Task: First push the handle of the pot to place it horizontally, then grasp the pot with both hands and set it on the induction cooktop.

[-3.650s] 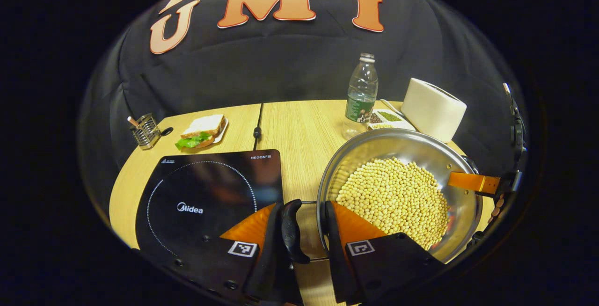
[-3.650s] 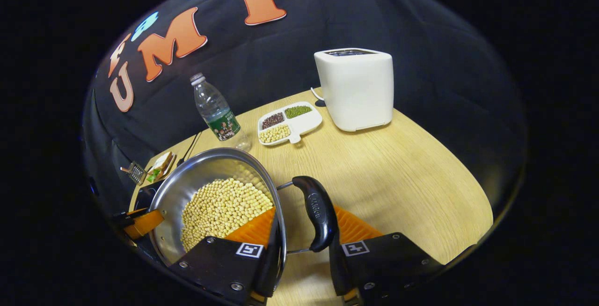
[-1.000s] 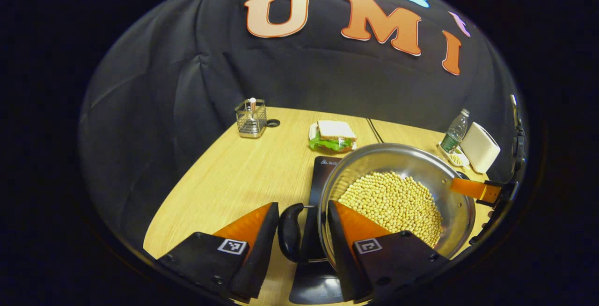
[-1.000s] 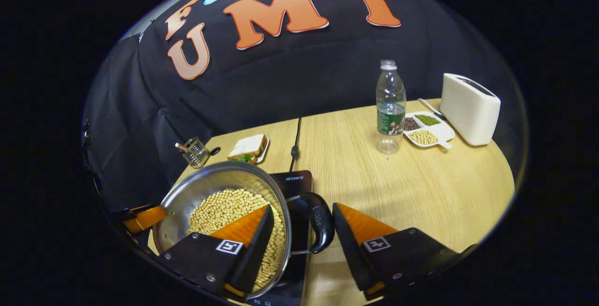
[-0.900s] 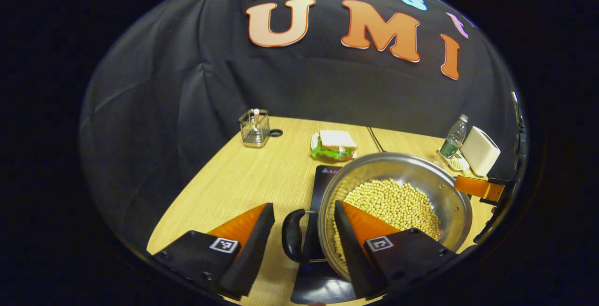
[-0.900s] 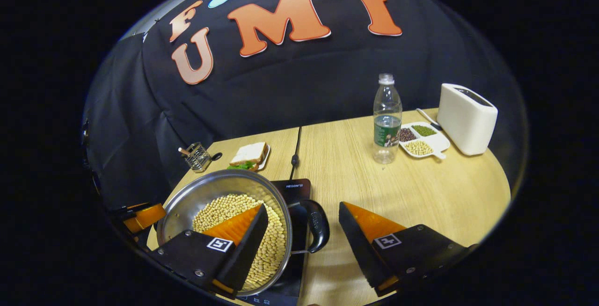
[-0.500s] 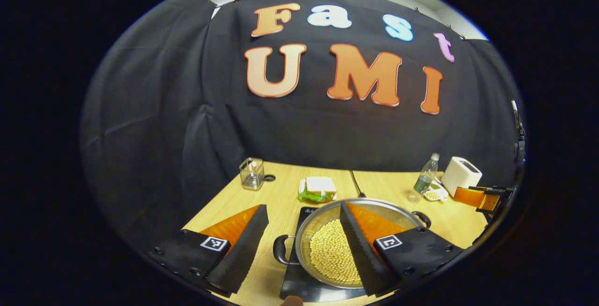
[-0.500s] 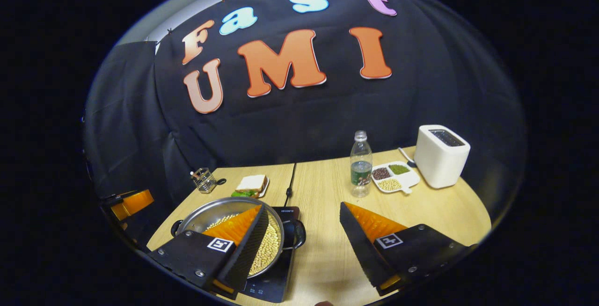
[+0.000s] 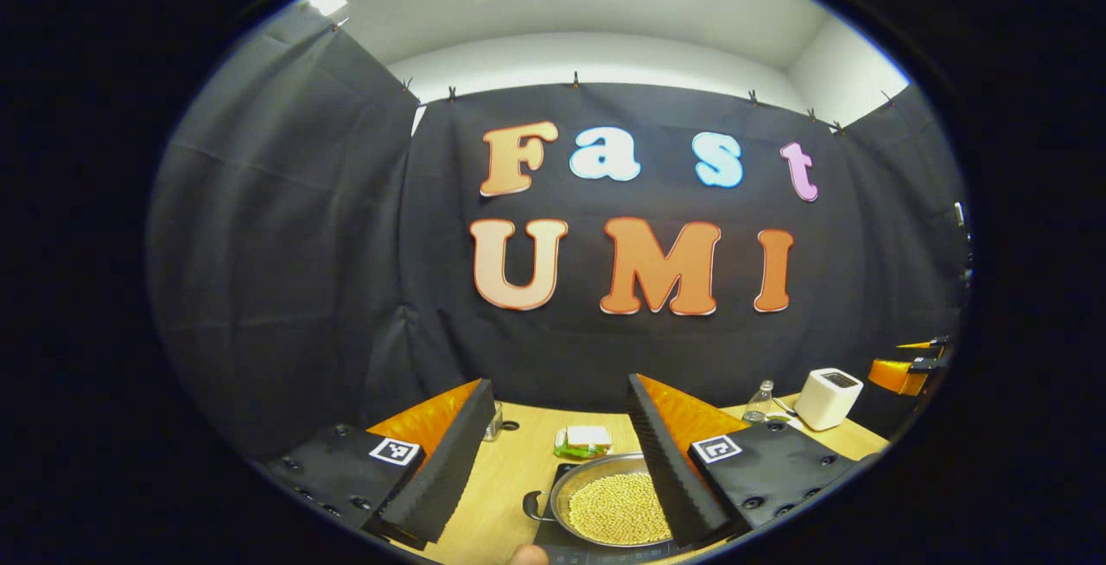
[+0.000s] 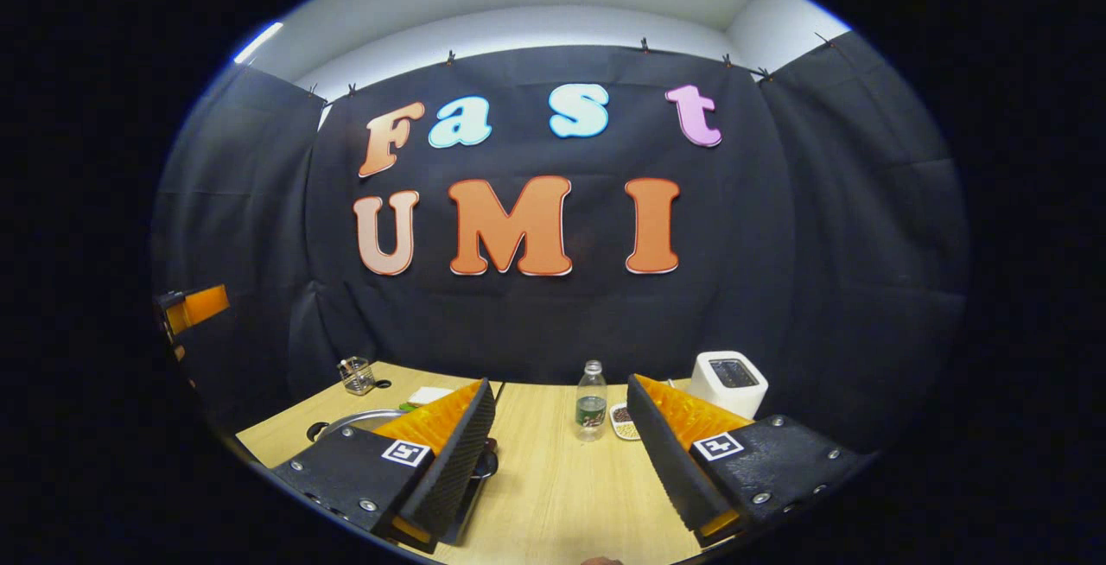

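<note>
Left gripper view: 1 pot (image 9: 615,509) on cooktop (image 9: 553,535), 1 toaster (image 9: 827,398).

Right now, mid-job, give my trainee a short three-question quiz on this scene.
1. True or false: the steel pot of pale beans sits on the black induction cooktop.
2. The left gripper is: A) shut on the pot, B) open, raised above the table.
3. Fill in: in the right gripper view, the clear plastic bottle stands left of the white ____.

Key: 1 true; 2 B; 3 toaster.
</note>
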`<state>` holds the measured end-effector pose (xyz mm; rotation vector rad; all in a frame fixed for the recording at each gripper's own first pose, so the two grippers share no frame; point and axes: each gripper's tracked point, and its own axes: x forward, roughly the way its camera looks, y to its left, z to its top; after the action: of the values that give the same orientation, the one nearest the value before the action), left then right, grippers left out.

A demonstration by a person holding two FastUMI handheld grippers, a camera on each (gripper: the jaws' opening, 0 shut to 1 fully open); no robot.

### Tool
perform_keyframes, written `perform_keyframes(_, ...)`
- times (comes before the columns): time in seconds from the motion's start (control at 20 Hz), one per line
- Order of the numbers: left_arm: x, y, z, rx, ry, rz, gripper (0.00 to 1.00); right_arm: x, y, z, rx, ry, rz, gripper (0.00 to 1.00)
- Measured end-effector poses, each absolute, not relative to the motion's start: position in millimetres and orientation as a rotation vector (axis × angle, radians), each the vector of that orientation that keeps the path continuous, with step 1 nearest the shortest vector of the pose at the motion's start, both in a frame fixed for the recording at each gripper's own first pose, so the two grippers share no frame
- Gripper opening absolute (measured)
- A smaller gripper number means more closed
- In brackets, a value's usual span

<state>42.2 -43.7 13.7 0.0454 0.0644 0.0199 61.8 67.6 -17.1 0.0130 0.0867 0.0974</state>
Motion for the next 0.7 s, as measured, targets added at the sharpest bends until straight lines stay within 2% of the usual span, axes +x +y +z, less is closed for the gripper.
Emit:
perform_keyframes(0.05,36.0,-42.2,24.6,0.043,0.038,0.021,0.99,55.3,58.2,-9.5,0.012,0.065,0.081,0.95)
perform_keyframes(0.1,30.6,-41.1,36.8,0.031,0.011,0.021,0.96,52.2,48.5,-3.0,0.007,0.046,0.065,0.95)
perform_keyframes(0.15,25.8,-38.7,46.2,0.016,-0.013,0.021,1.0,46.7,36.3,3.1,-0.001,0.028,0.043,0.95)
perform_keyframes(0.3,18.3,-23.9,60.7,0.002,-0.058,0.046,0.98,34.7,10.4,14.5,-0.018,0.002,-0.007,0.95)
perform_keyframes(0.7,13.5,-36.0,52.8,-0.017,-0.019,0.002,0.99,22.2,-16.1,16.8,-0.018,-0.006,-0.054,0.95)
